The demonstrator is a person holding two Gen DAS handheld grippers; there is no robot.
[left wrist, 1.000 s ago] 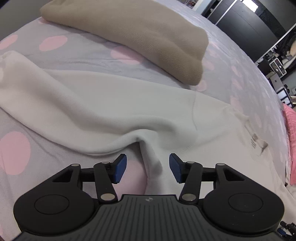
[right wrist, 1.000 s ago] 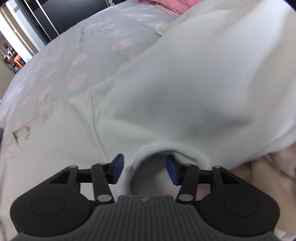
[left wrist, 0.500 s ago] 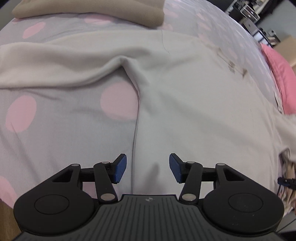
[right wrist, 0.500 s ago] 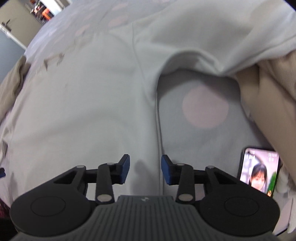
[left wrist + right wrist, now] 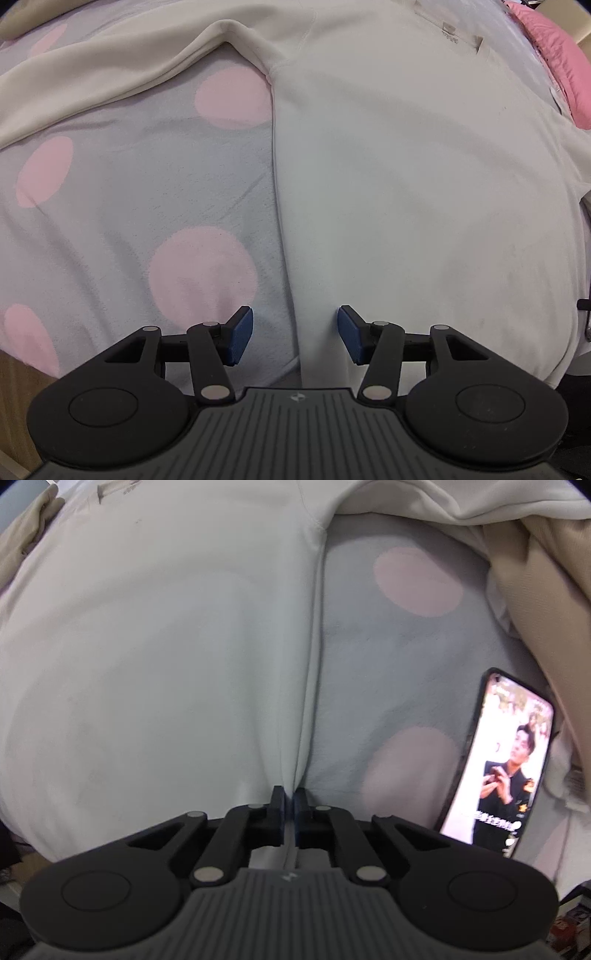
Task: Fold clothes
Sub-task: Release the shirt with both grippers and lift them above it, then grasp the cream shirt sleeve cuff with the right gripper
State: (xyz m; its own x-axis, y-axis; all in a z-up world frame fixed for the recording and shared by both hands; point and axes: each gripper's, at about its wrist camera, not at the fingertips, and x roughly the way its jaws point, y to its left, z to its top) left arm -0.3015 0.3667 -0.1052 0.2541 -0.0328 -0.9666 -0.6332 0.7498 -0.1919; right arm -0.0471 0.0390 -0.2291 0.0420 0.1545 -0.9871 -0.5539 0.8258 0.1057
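Note:
A white sweatshirt [image 5: 424, 184] lies flat on a grey bedspread [image 5: 129, 184] with pink dots, its left sleeve [image 5: 92, 70] stretched out to the side. My left gripper [image 5: 295, 328] points down over the sweatshirt's left side edge near the hem. It is open, the edge lies between its blue pads, and they do not touch the cloth. In the right wrist view the sweatshirt [image 5: 147, 646] fills the left half. My right gripper [image 5: 290, 801] is shut on its right side edge, with the cloth pinched into a ridge between the pads.
A phone [image 5: 506, 760] with a lit screen lies on the bedspread [image 5: 369, 646] just right of my right gripper. Beige clothing [image 5: 535, 572] is heaped beyond it. A pink item [image 5: 554, 55] sits at the far right of the left view. The bed's wooden edge [image 5: 14, 387] is near left.
Both grippers slid along the sweatshirt's side edges from the armpits toward the hem. The right jaws closed onto the edge. The left jaws kept their width.

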